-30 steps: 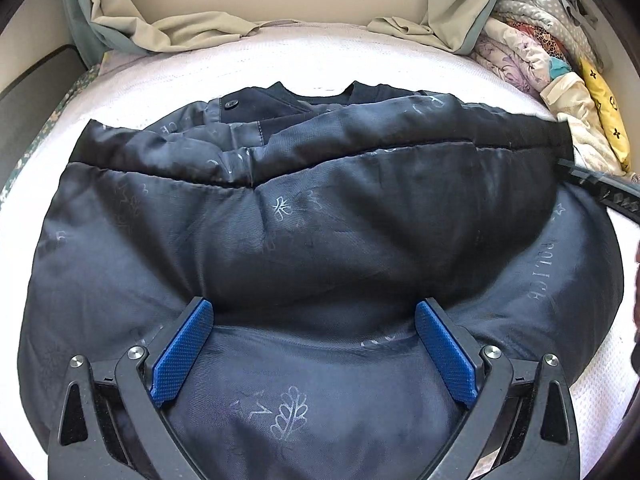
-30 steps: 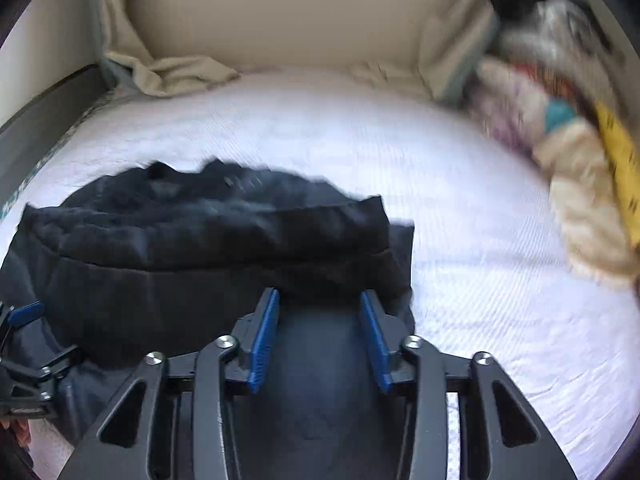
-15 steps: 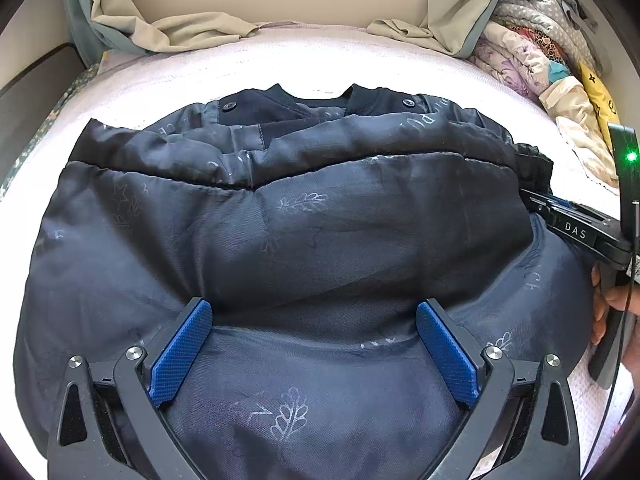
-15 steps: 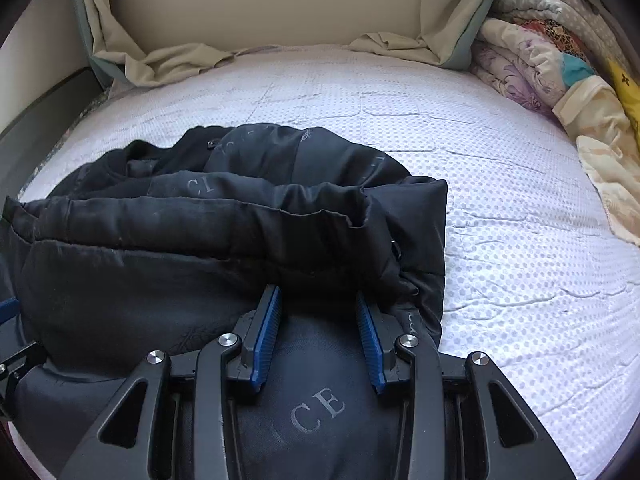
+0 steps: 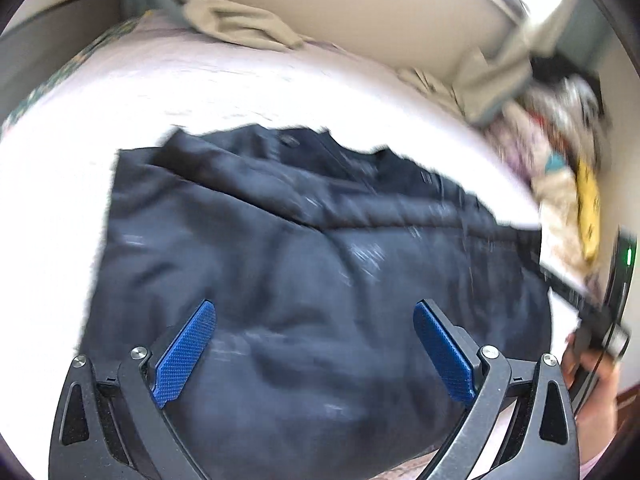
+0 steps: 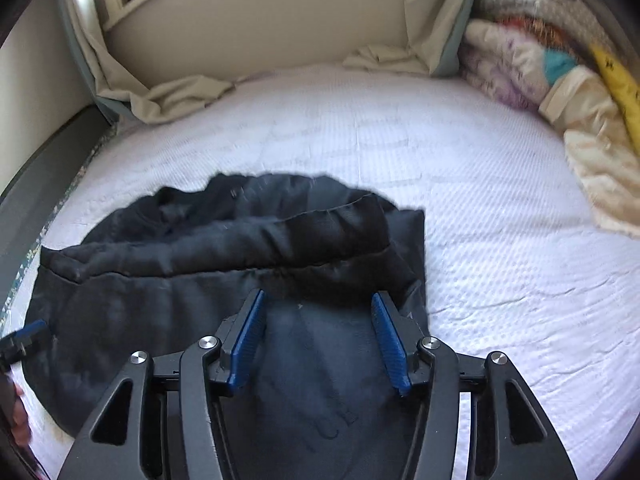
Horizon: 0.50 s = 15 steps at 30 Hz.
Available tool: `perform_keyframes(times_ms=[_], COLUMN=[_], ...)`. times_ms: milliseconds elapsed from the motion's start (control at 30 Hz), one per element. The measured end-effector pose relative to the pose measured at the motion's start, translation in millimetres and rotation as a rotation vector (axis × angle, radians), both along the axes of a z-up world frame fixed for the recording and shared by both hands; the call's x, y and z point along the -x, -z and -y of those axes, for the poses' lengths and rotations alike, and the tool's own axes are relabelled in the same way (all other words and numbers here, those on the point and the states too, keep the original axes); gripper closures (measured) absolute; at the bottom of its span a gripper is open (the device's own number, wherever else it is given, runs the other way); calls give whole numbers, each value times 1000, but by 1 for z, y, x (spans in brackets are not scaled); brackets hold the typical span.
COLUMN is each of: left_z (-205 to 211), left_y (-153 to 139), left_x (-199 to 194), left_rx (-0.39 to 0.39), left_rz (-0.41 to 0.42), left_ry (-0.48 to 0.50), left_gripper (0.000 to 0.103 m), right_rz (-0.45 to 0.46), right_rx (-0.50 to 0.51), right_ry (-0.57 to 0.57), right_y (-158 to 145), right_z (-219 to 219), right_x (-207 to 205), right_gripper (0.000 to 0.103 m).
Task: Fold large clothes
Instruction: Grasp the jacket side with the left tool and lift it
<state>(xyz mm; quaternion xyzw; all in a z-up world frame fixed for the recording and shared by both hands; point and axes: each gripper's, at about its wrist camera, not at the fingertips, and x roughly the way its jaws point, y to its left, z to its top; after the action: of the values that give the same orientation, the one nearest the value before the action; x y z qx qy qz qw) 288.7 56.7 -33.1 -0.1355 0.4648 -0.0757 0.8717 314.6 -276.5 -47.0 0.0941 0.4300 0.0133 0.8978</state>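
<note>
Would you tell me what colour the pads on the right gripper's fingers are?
Blue, with a fine ribbed texture, on the pads; the right wrist view shows them best.

Bare white bed (image 6: 500, 240) is lying open toward its right edge and far edge. The dark jacket (image 6: 224, 264) is filling the near-left part. A heap of bedding (image 6: 552, 92) is crowding the far-right corner, and a beige cloth (image 6: 176, 96) is bunching along the far-left edge.

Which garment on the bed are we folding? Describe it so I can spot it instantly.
Start at the white mattress. The dark navy padded jacket lies on its near left part, under both grippers. It is the only dark piece; the other clothes are pale or colourful, heaped at the right.
</note>
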Motion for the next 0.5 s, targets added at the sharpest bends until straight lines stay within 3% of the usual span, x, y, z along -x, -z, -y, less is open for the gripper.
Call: perform_keyframes(times_ms=[100, 233, 333, 500], left_z=[-40, -92, -115, -131], left_y=[-8, -6, 3, 20], left_x=[-1, 1, 3, 3], left_rx=[94, 293, 424, 532], left_rz=[6, -20, -57, -110], left_ry=[-96, -197, -222, -233], left_gripper=[2, 2, 2, 2], right_rz=[25, 34, 37, 38], right_rx=[4, -37, -56, -43], right_ry=[-10, -29, -49, -74], right_y=[-16, -30, -37, -44], right_z=[-2, -4, -7, -14], right_x=[11, 23, 30, 40], right_gripper=[48, 45, 43, 42])
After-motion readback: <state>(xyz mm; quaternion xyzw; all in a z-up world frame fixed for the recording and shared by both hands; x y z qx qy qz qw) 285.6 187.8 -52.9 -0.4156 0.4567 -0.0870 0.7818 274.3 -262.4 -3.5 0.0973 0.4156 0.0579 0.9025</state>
